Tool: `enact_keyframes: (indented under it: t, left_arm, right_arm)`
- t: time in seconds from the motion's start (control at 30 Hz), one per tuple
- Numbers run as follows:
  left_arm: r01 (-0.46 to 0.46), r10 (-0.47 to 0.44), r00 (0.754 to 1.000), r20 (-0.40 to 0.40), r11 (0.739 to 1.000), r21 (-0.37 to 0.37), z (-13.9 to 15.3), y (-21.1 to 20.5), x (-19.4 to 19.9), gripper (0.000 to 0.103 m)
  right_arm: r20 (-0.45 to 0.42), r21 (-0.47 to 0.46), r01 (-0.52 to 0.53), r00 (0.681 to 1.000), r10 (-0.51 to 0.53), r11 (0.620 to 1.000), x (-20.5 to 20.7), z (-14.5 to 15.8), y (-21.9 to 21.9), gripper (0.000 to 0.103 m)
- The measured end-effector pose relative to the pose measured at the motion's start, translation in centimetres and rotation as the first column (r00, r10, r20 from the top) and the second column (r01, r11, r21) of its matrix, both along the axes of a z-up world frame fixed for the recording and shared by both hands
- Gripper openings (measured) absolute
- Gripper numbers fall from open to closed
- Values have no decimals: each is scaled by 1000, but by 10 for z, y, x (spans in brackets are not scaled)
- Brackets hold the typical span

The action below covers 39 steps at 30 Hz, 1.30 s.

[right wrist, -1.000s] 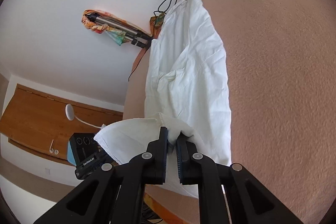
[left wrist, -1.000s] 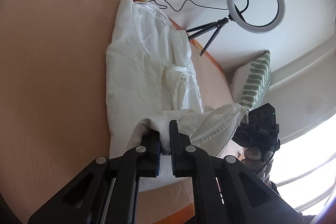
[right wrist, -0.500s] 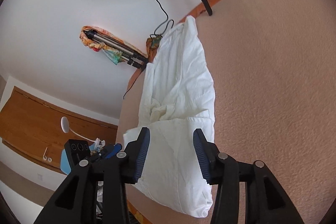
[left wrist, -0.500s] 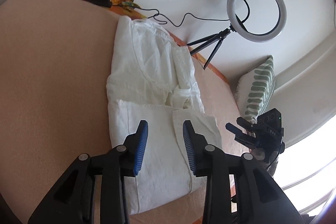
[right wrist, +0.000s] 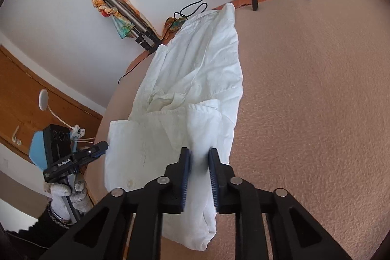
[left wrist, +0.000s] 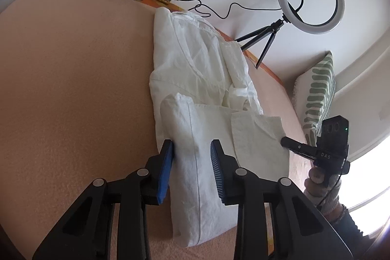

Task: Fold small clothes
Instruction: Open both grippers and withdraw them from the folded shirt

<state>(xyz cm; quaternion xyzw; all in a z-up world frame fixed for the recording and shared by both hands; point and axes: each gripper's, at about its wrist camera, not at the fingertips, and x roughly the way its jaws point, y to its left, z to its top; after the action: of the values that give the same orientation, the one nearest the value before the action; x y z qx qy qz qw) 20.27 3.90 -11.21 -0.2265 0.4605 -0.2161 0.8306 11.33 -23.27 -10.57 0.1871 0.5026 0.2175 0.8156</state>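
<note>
While the white shirt (left wrist: 207, 94) is lying half-folded on the peach bedspread (left wrist: 73, 89), left gripper (left wrist: 191, 157) and right gripper (right wrist: 198, 166) are closing, jaws apart, straddling its 6 o'clock fold.

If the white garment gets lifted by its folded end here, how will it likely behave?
The white garment is probably floppy: it lies creased and bunched mid-length. It looks thin and light, so the unheld part would likely sag. The fold may slip open, since it rests loosely on the peach surface.

Bright daylight, blown-out window (left wrist: 370, 208) glare, heavy fisheye edge distortion, soft shadows.
</note>
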Motion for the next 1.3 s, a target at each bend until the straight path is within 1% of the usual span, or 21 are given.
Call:
enact_keyframes:
  t: [0.1,0.2,0.27,0.3,0.33,0.37,0.4,0.47,0.53,0.6,0.63,0.7,0.77,0.83,0.93,1.0,1.1,1.13,1.23,1.27,1.3]
  left_arm:
    - [0,0,1000,-1,997,71,-6,-6,5,22]
    - [10,-9,1000,-9,989,145,-13,-10,6,23]
    - [8,-6,1000,-15,987,160,-14,-9,6,23]
    - [-3,6,1000,-14,987,160,-13,-7,5,26]
    - [-15,17,1000,-8,986,164,-9,-4,4,26]
    - [-31,31,1000,5,985,171,-5,-1,3,26]
    - [-52,48,999,27,983,179,2,4,1,27]
    - [-73,64,996,57,983,169,15,11,1,27]
    - [-69,58,995,81,986,149,27,16,8,31]
    - [-62,47,994,103,987,148,37,17,21,35]
    - [-52,36,993,113,988,142,42,17,29,40]
    - [-34,13,992,123,985,171,48,15,49,50]
    - [-38,13,989,148,985,171,51,15,68,50]
    - [-27,8,991,130,988,150,46,15,92,50]
    - [-15,3,996,88,990,141,30,14,125,50]
    - [-14,7,999,53,991,133,17,13,145,50]
    - [-3,4,1000,-13,996,86,-2,11,171,50]
    - [-9,10,1000,-18,996,87,-6,9,176,50]
    - [-1,1,1000,-6,994,112,-14,2,187,50]
    - [5,-5,1000,-3,993,120,-16,-1,190,50]
    - [13,-13,1000,1,991,134,-18,-4,192,50]
  right_arm:
    - [-12,-109,2,1000,-3,994,2,-7,8,8]
    - [-25,-155,-8,1000,4,988,4,-14,10,8]
    - [-33,-168,-8,999,3,986,4,-13,10,9]
    - [-35,-165,-5,999,0,986,4,-10,9,12]
    - [-36,-168,-2,999,-4,986,4,-7,7,16]
    - [-21,-169,7,1000,-10,986,3,-1,4,28]
    - [15,-170,24,1000,-21,985,1,8,0,36]
    - [88,-147,36,996,-23,989,2,24,-8,38]
    - [120,-127,34,993,-19,991,10,34,-14,40]
    - [125,-88,33,992,-22,996,26,38,-19,41]
    - [118,-64,22,993,-14,998,38,37,-20,41]
    - [110,-44,10,994,-5,999,61,33,-22,41]
    - [101,-34,-13,995,16,999,85,26,-22,41]
    - [92,-32,-23,995,26,999,105,19,-22,41]
    - [80,-21,-22,997,24,1000,132,7,-24,41]
    - [68,8,-27,997,27,1000,149,-2,-27,41]
    - [46,57,-31,999,28,998,169,-16,-29,41]
    - [41,61,-33,999,31,998,175,-21,-28,41]
    - [32,63,-57,998,55,996,188,-33,-23,35]
    - [31,67,-72,997,70,995,190,-35,-21,24]
    - [32,45,-86,996,84,995,193,-38,-19,4]
